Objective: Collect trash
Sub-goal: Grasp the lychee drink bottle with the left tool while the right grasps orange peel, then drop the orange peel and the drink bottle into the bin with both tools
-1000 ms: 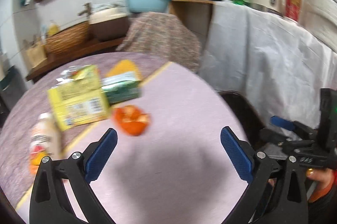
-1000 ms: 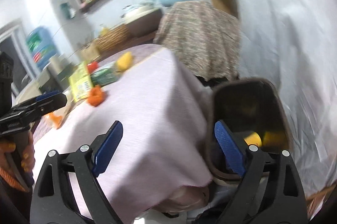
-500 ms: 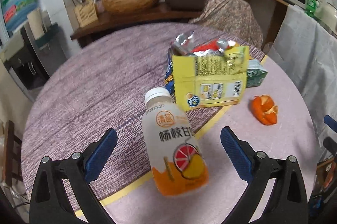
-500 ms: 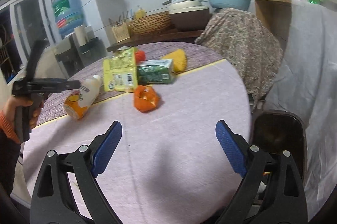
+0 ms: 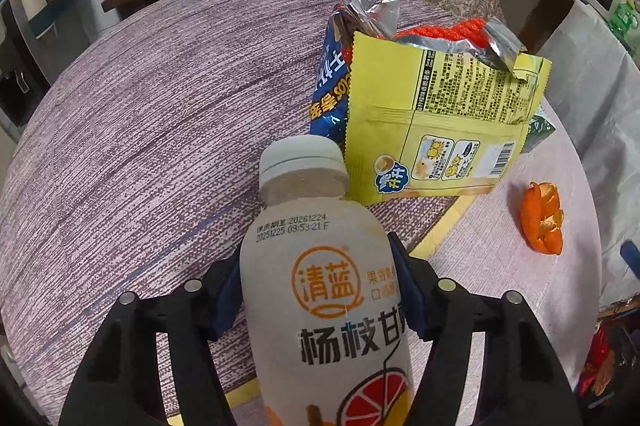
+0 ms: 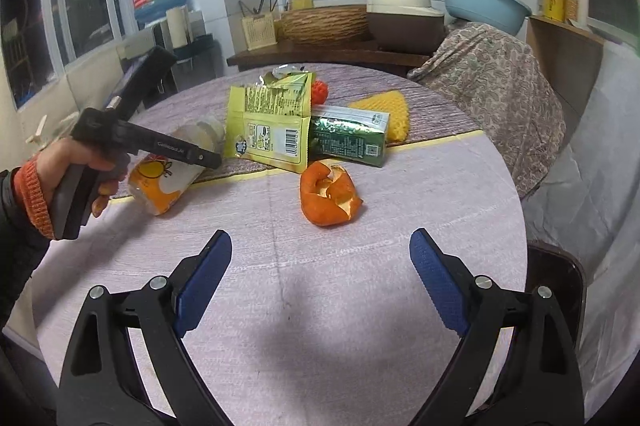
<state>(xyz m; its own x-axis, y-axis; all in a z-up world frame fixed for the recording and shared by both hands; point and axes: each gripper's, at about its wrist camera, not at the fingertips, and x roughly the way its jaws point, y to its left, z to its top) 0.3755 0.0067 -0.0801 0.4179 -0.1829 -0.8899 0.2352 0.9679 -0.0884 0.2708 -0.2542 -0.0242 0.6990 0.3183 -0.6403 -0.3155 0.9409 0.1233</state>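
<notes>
My left gripper (image 5: 316,290) is shut on a white and orange drink bottle (image 5: 324,286) lying on the round table (image 5: 120,114); the bottle also shows in the right wrist view (image 6: 168,174). A yellow snack bag (image 5: 436,122), a blue snack bag (image 5: 330,86), a green carton (image 6: 348,140), a yellow foam net (image 6: 386,112) and an orange peel (image 6: 330,200) lie beyond it. My right gripper (image 6: 320,276) is open and empty above the pale cloth, just short of the peel.
A dark trash bin (image 6: 556,290) stands below the table's right edge. A covered chair (image 6: 496,82) sits behind the table. A counter with a woven basket (image 6: 324,24), a pot and a blue basin (image 6: 484,0) runs along the back wall.
My left gripper swung from the bin side to the bottle, moved in around it and closed on it. My right gripper turned from the bin toward the table and the peel.
</notes>
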